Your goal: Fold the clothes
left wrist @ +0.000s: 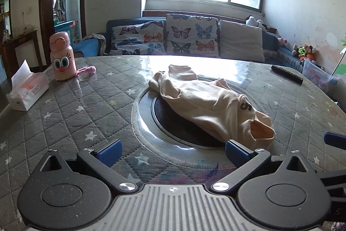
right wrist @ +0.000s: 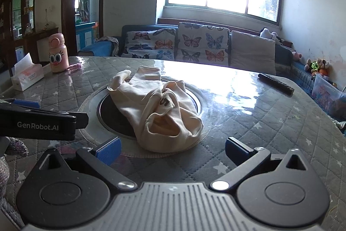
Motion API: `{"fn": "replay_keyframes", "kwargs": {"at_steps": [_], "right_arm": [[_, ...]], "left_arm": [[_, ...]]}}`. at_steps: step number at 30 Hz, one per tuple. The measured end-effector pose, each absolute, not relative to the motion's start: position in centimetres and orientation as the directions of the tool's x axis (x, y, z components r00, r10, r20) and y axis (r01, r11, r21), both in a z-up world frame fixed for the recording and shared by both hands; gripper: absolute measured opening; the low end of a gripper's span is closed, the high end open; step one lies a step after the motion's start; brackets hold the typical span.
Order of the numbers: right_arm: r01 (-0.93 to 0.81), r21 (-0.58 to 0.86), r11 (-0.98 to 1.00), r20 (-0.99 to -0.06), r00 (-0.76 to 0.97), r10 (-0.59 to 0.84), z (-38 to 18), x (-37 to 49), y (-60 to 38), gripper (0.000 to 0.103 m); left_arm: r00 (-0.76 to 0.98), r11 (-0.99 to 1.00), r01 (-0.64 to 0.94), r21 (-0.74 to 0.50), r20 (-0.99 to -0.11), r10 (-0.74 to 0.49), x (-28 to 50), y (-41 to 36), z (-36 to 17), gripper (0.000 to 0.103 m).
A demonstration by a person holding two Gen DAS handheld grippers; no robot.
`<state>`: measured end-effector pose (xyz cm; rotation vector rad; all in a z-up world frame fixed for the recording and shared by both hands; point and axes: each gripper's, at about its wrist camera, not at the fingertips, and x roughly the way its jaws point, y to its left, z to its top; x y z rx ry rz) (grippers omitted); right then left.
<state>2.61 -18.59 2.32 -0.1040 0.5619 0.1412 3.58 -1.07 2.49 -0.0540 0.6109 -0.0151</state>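
We find a round table [left wrist: 64, 105] under a grey quilted star-print cover and a clear glossy sheet, with a dark circular inset at its centre; a cream child's garment [left wrist: 207, 101], printed with a dark numeral, lies crumpled across that inset, its open orange-lined end turned toward the near edge and its narrower parts trailing toward the far edge. Toward the far left edge stand a tissue box [left wrist: 26, 90] and a pink cartoon-faced bottle [left wrist: 62, 57]; a dark remote control [left wrist: 287, 74] lies near the far right edge.

Both tools hover at the near edge, short of the cloth; the left gripper [left wrist: 172, 152] has its blue-padded jaws spread wide and holds nothing; the right gripper [right wrist: 172, 151] likewise stands wide apart and empty, the garment's near end just beyond it.

We judge folding not yet begun; the garment must first be spread flat. We advise each gripper to pinch a single layer at opposite sides of the near opening, then draw outward evenly; the glossy sheet may let the cloth slide, so low, slow pulls are prudent.
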Motion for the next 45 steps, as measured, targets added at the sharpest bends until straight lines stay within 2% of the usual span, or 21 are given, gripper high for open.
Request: {"fn": "replay_keyframes", "kwargs": {"at_steps": [18, 45], "right_arm": [[-0.18, -0.083, 0.98, -0.53, 0.841, 0.109, 2.4, 2.9, -17.1, 0.103], [-0.266, 0.007, 0.964, -0.573, 0.789, 0.222, 1.4, 7.9, -18.0, 0.103]], "left_arm": [[0.817, 0.997, -0.008, -0.079, -0.576, -0.039, 4.2, -0.2, 1.8, 0.103], [0.785, 0.998, -0.045, -0.039, -0.619, 0.011, 8.5, -0.1, 1.1, 0.103]]}}
